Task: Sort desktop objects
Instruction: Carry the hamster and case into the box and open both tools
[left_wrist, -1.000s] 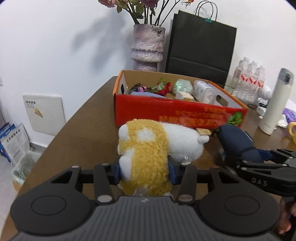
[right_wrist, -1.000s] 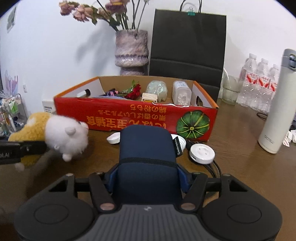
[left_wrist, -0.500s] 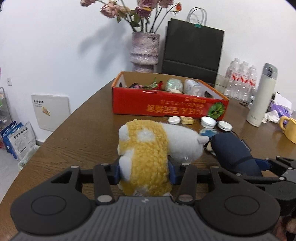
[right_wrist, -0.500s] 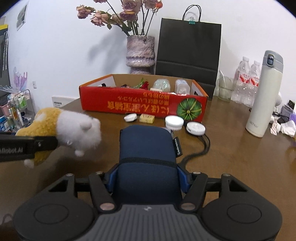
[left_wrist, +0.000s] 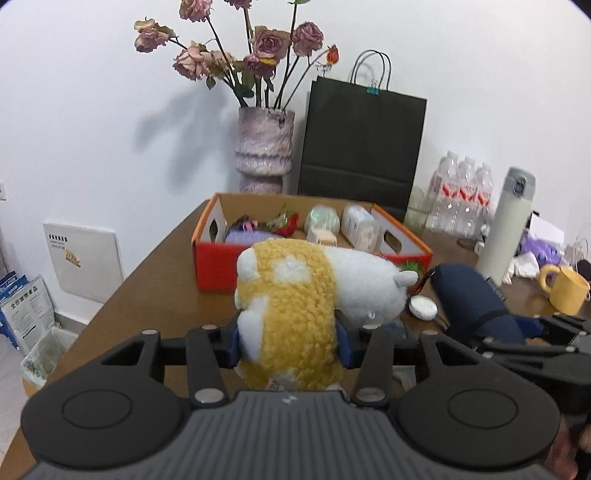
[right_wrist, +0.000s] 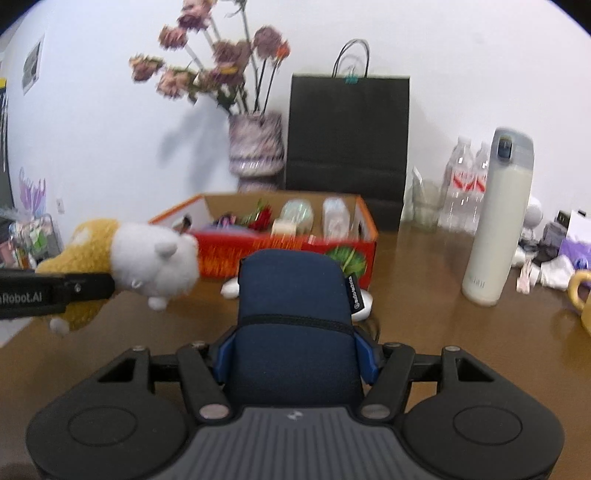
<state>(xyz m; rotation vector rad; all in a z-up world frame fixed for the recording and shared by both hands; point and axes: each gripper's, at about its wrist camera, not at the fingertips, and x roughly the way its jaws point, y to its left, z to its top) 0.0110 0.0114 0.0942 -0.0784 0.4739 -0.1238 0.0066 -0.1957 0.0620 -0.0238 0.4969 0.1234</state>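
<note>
The left gripper (left_wrist: 287, 341) is clamping its 2 blue-padded fingers (left_wrist: 233, 347) around the yellow rear of a fluffy yellow-and-white plush animal (left_wrist: 314, 291), holding it above the brown wooden table (left_wrist: 162, 280). The right gripper (right_wrist: 295, 356) is squeezing a navy-blue fabric zip pouch (right_wrist: 295, 314) between its 2 fingers, also off the table. Ahead of both is sitting an open red cardboard box (right_wrist: 288, 247) holding small items. Round white discs (left_wrist: 423, 306) are lying just in front of the box. A tall white thermos (right_wrist: 496, 221) is standing to the right.
</note>
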